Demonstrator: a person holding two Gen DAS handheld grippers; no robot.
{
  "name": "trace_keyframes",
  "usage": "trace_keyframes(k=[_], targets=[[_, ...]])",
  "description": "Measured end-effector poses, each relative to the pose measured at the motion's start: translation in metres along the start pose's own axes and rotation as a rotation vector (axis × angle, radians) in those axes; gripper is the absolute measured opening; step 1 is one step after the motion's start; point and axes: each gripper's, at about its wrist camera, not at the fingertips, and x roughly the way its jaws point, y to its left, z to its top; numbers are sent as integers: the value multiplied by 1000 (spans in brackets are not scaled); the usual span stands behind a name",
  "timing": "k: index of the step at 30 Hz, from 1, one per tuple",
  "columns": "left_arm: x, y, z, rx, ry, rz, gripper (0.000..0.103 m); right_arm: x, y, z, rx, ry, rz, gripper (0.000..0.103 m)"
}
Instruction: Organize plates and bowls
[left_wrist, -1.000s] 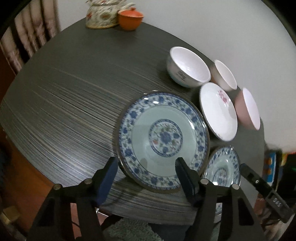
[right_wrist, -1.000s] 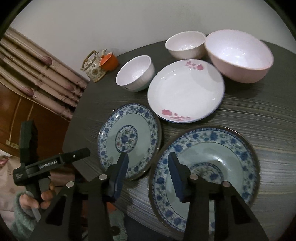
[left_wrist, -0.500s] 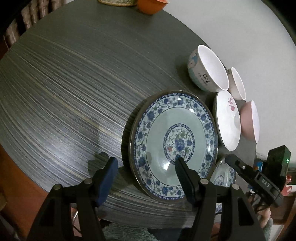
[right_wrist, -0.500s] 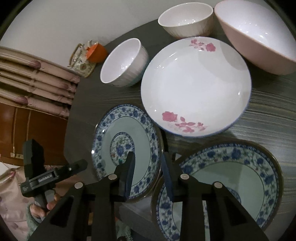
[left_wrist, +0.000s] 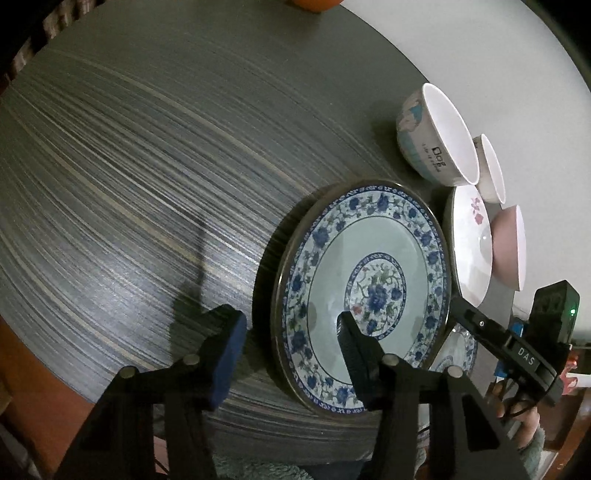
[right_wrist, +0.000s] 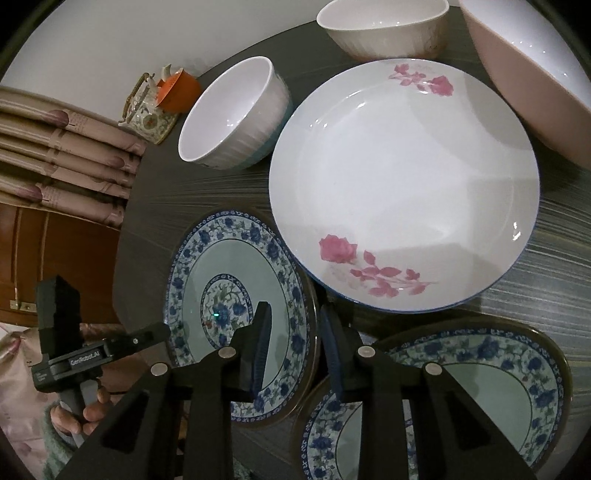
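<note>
Left gripper (left_wrist: 288, 350) spread wide, straddling the near rim of the blue-and-white plate (left_wrist: 362, 295): one blue-padded finger over bare table (left_wrist: 129, 184), the other over the plate's pale green well. Contact with the glaze not clear.

Right gripper (right_wrist: 295, 343) narrowed to a slim gap at the opposite rim of that same plate, rim running between the pads. Cannot tell whether the pads press on it.

Readable: "DAS" in white on the right gripper's black body, "GenRobot.AI" on the left gripper's, the latter gripped by a hand (right_wrist: 88, 406) in a fuzzy sleeve. "Dog" in dark letters on the side of the Dog bowl (left_wrist: 432, 140), ahead and right of the left gripper.

Plate round and glossy, with a floral blue border, a central medallion and a dark metallic edge. Second blue-and-white plate (right_wrist: 461, 387), same pattern, under and right of the right gripper. Straight ahead of the right gripper, a white rose plate (right_wrist: 402, 184) with pink sprays. Beyond it, a ribbed beige bowl (right_wrist: 384, 26) and a smooth pink bowl (right_wrist: 528, 74). Table dark, finely streaked like wood grain.
</note>
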Motion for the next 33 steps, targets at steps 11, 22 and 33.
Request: trace_keyframes(k=[11, 22, 33], targets=[[13, -8, 3, 32, 20, 2, 32, 6, -5, 2, -9, 15, -9, 19], [2, -8, 4, 95, -34, 70, 21, 1, 8, -14, -36, -9, -43, 10], [-32, 15, 3, 111, -110, 110, 21, -1, 45, -40, -58, -45, -21, 10]])
